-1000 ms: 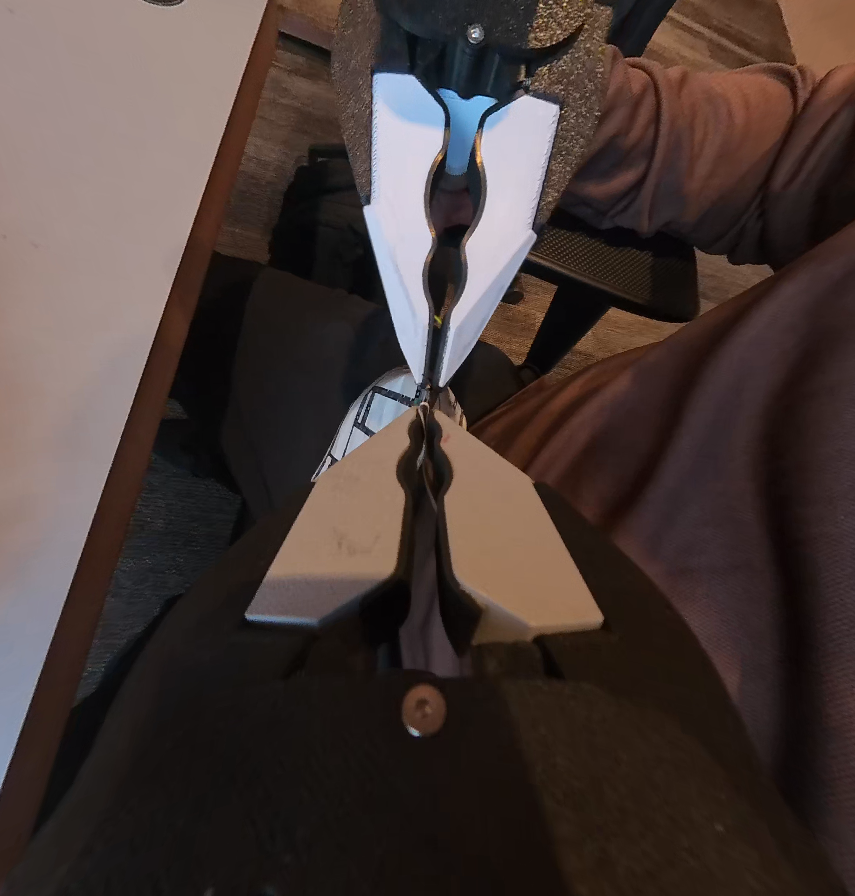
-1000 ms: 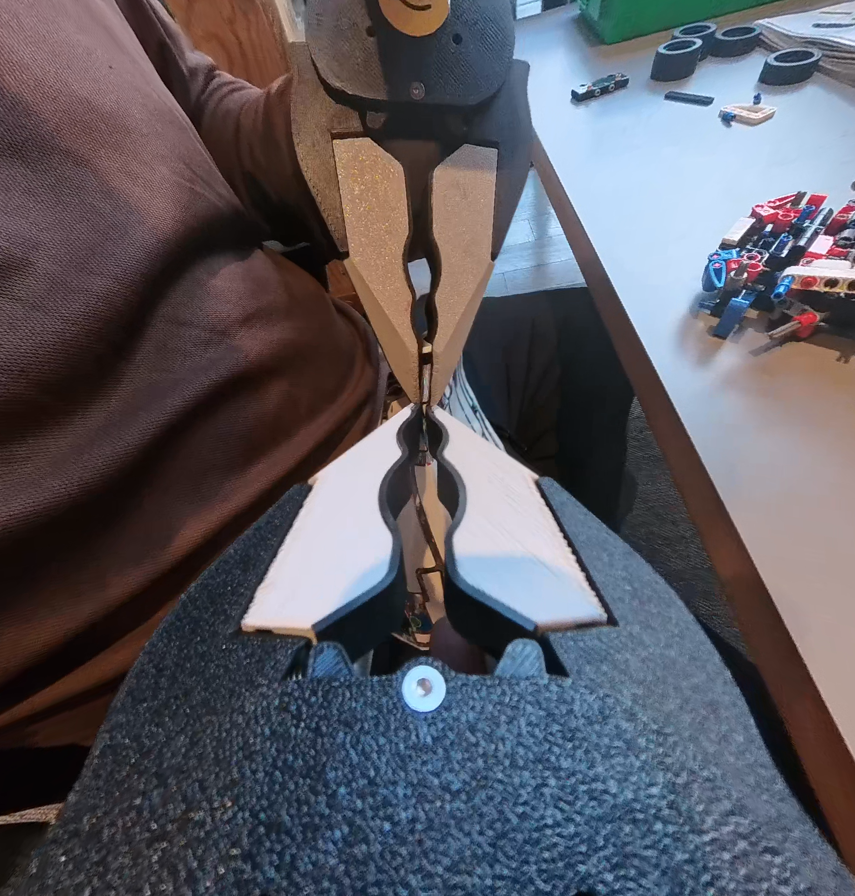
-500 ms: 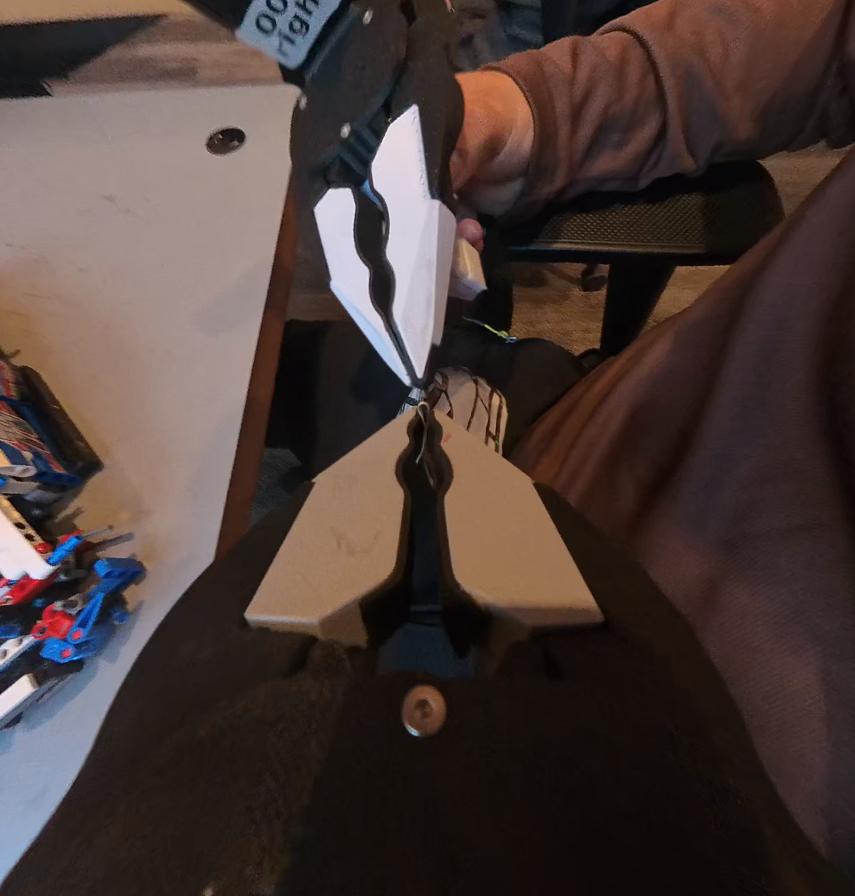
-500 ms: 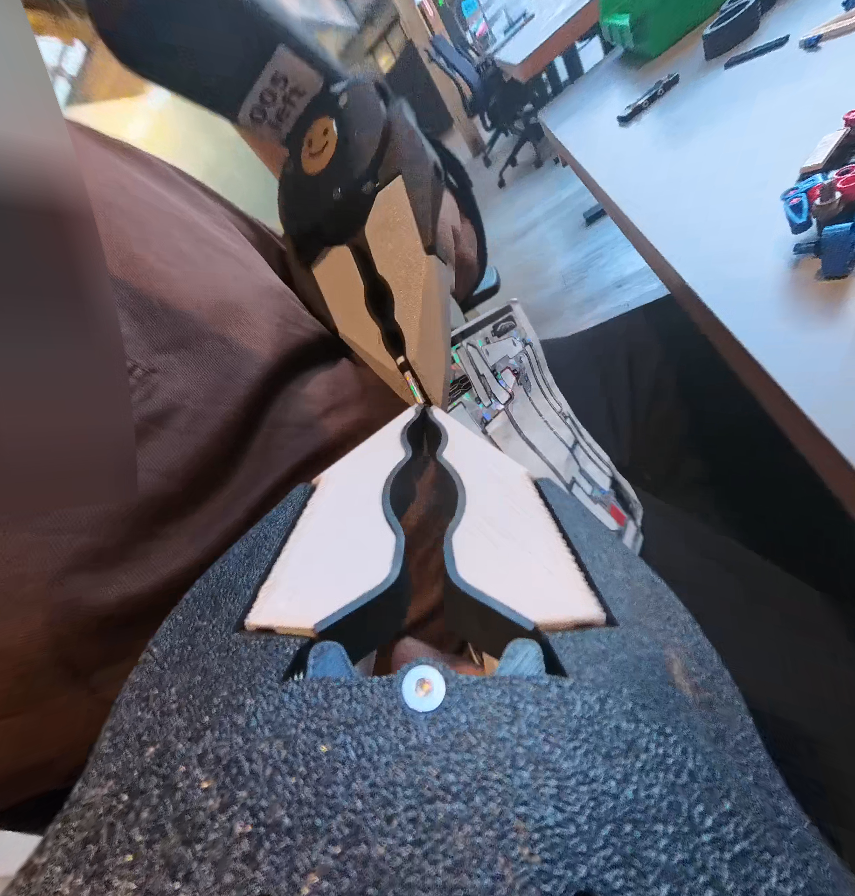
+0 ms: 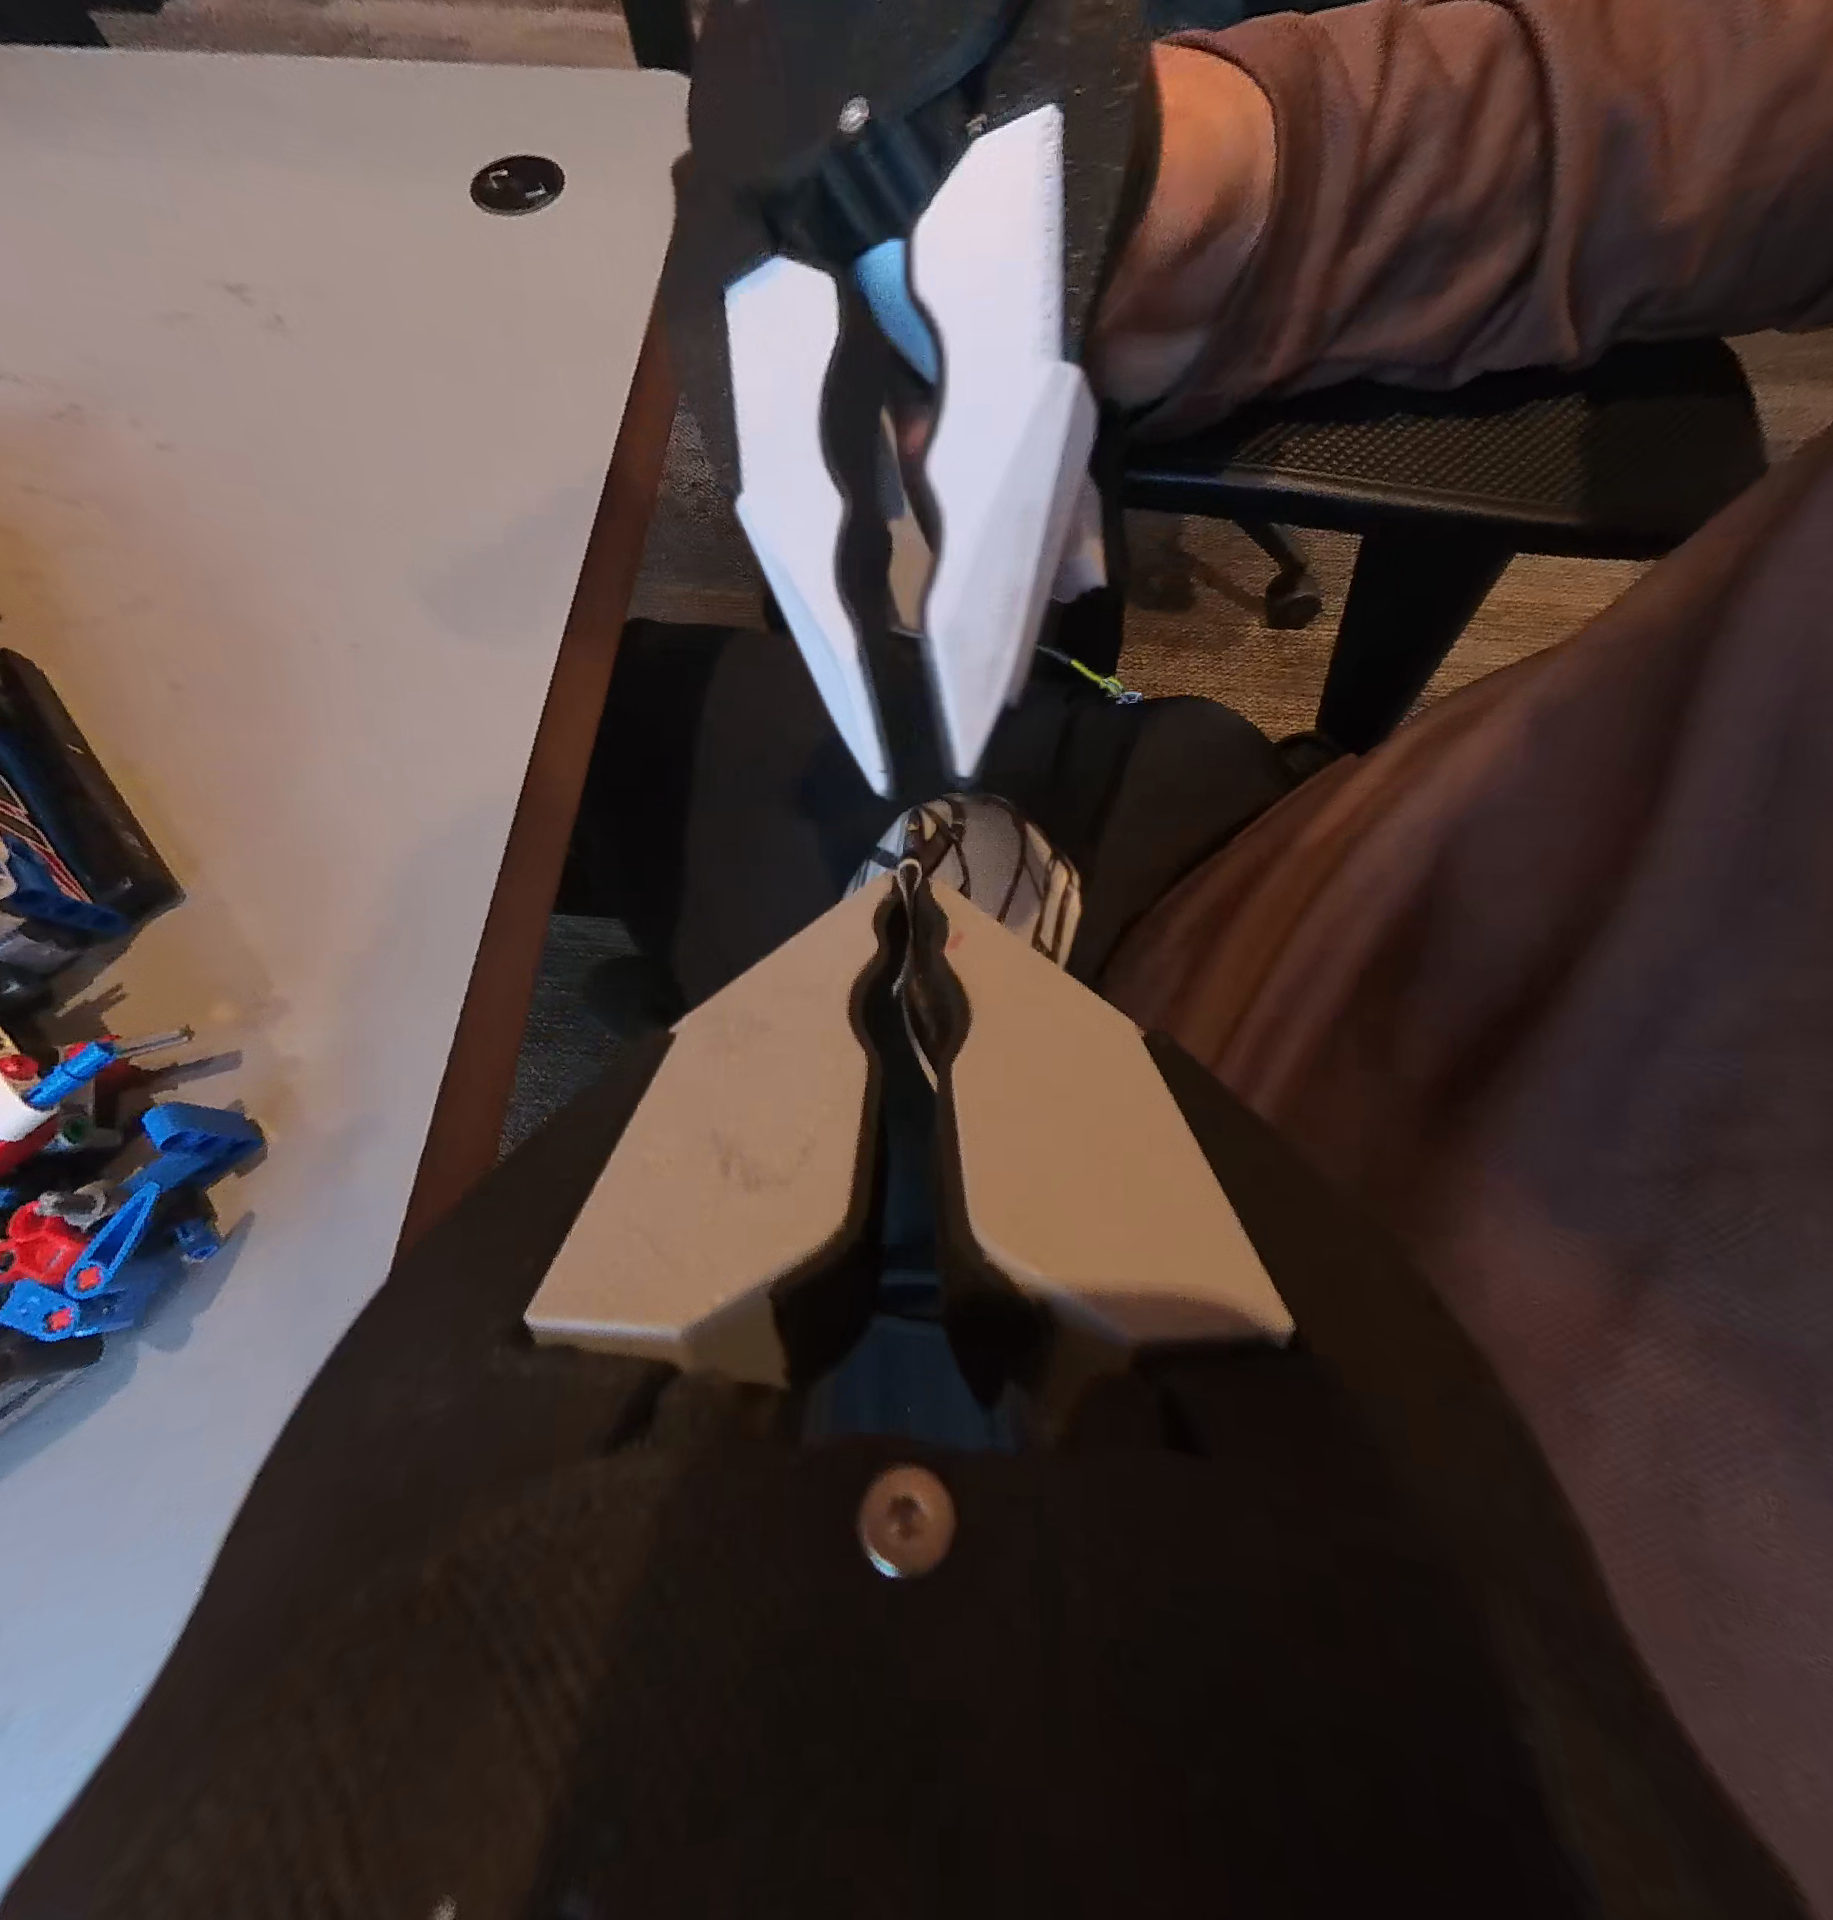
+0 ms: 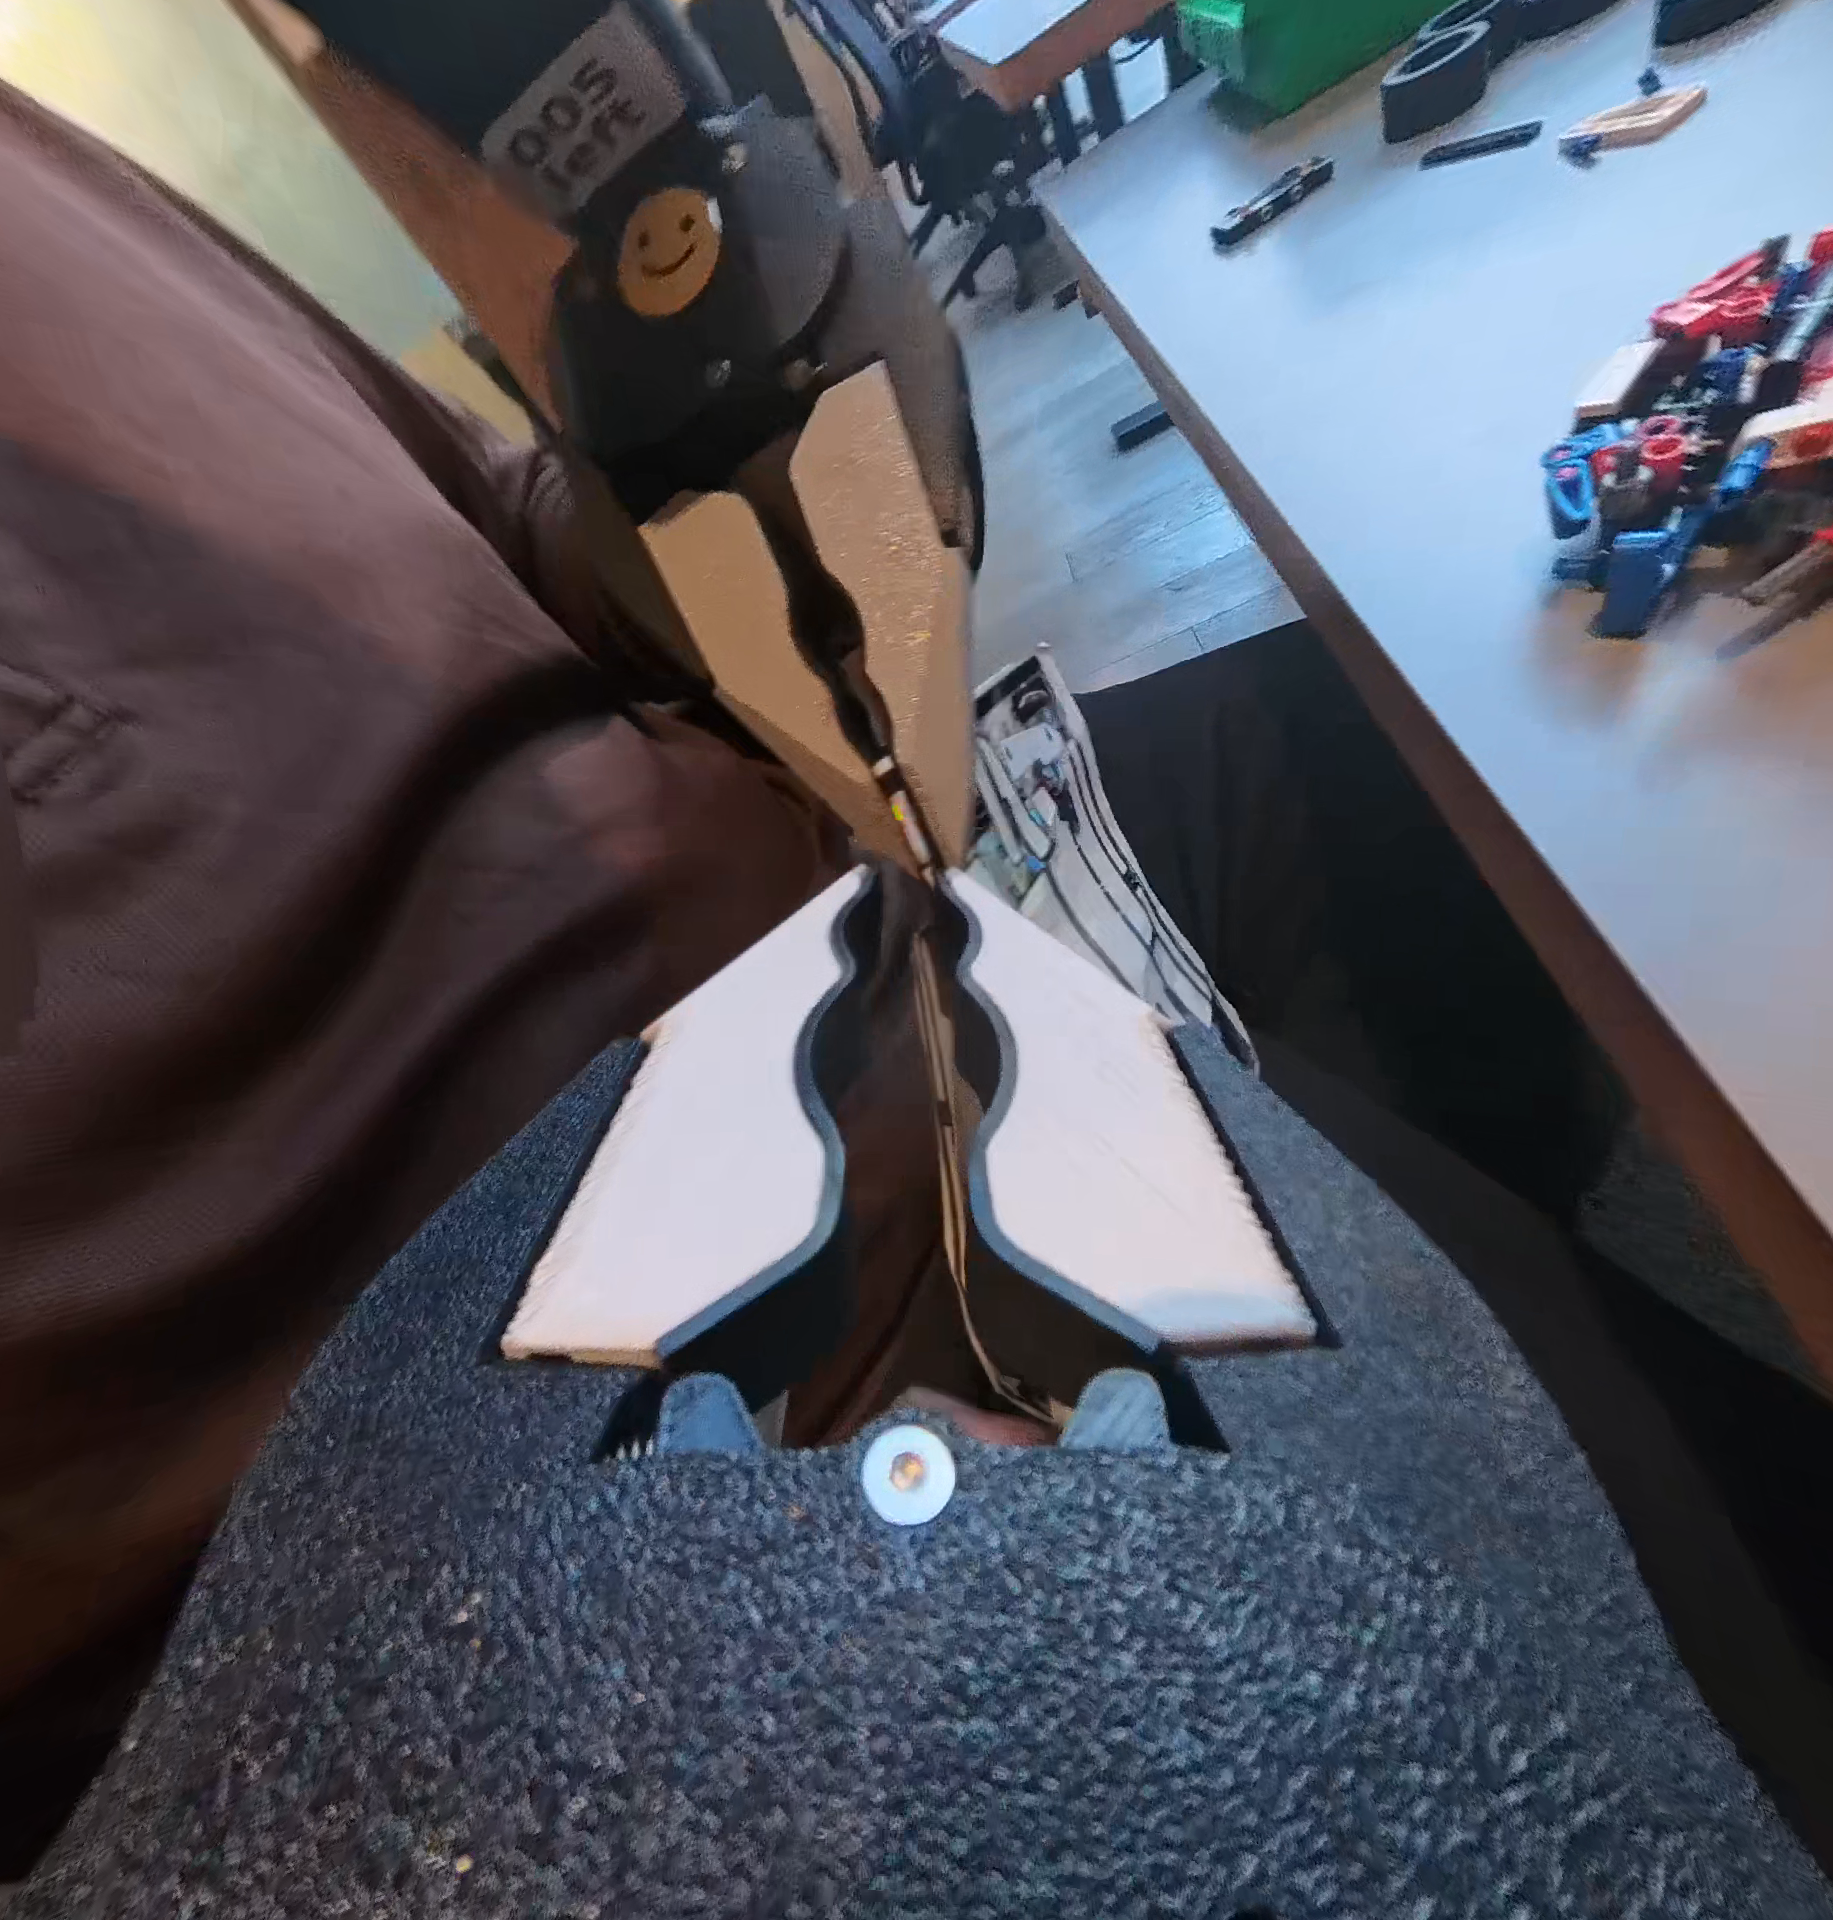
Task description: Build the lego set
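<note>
Off table edge, left tool [image 5: 917, 894] pinching sticker sheet [image 6: 1057, 821], right tool [image 6: 907, 883] spread w/ sheet betw. tips.

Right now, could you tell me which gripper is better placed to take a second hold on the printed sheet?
Probably right. The right gripper has its jaws slightly open and free, tips just short of the printed sheet; the left gripper is already shut on it.
</note>
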